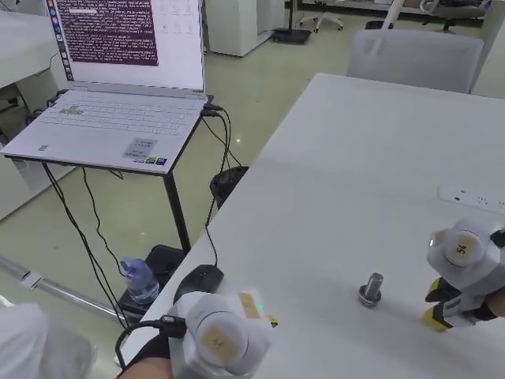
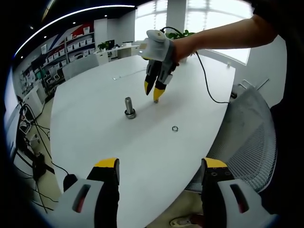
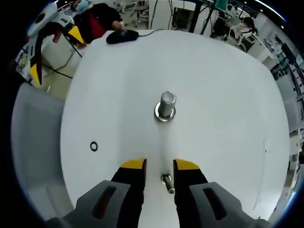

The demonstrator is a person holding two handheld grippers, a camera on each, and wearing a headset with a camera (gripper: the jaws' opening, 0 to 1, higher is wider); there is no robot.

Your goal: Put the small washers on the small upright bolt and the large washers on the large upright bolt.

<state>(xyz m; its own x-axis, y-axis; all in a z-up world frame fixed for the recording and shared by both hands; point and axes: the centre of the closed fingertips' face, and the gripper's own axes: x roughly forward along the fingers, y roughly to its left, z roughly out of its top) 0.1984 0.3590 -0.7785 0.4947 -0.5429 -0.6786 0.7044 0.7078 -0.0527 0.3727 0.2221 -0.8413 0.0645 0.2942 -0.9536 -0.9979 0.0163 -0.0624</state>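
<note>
Right claw (image 3: 159, 165) sits around the small bolt (image 3: 167, 183) near the big bolt (image 3: 165, 107); pinching or not, I cannot tell. Left claw (image 2: 160, 164), spread wide, should probably fetch the loose washer (image 3: 93, 146) next.

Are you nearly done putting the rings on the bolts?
Partly, it seems. The large bolt has what looks like a washer round its foot. Right now the right gripper has its jaws either side of the small bolt; whether a washer sits on it is too small to tell. One loose washer lies on the table, and the left gripper is open, holding nothing.
</note>
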